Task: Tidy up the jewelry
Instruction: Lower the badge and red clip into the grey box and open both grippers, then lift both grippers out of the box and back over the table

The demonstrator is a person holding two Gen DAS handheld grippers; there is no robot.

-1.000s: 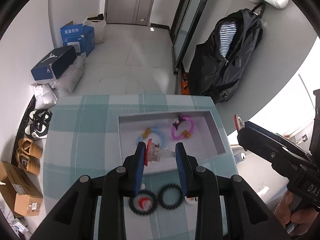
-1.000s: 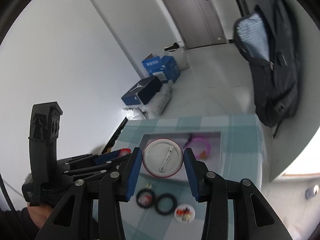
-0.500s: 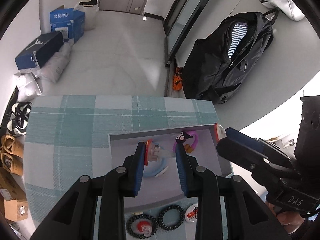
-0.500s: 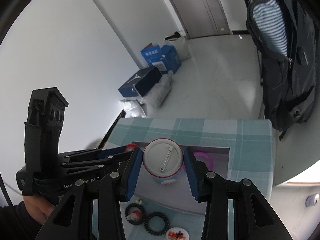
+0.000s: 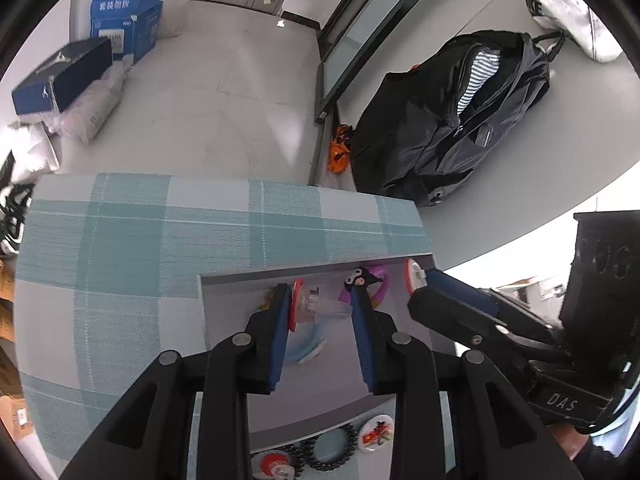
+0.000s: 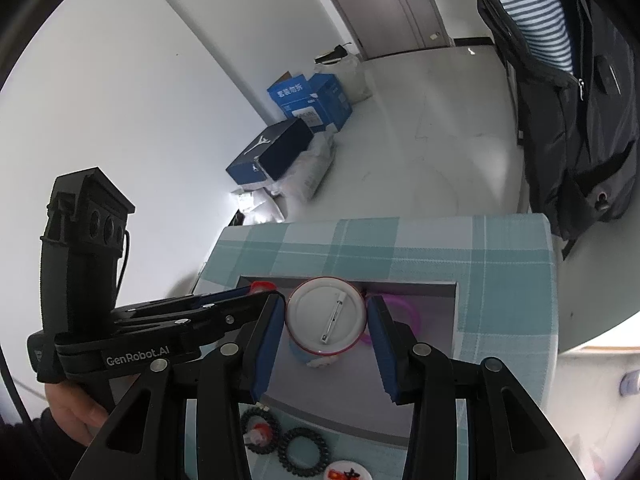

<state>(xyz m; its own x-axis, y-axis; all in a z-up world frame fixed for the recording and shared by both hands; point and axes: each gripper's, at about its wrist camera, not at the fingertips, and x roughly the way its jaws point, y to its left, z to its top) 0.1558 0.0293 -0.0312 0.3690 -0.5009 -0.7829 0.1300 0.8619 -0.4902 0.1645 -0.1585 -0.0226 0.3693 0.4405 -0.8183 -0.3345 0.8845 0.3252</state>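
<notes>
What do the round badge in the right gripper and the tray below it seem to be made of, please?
Round badge: likely glossy white plastic back with a red rim and a shiny metal pin bar. Tray: looks like matte grey card or plastic; its thin flat walls leave that open.

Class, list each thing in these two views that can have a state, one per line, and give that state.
Left gripper: shut on a clear-and-red clip, above the tray.
Right gripper: shut on a round pin badge, pin side facing the camera.
Grey tray: open-topped, holding a purple bracelet and a blue bracelet.
Black backpack: unzipped, striped cloth showing.
Black bead bracelets: lying on the tablecloth outside the tray.
</notes>
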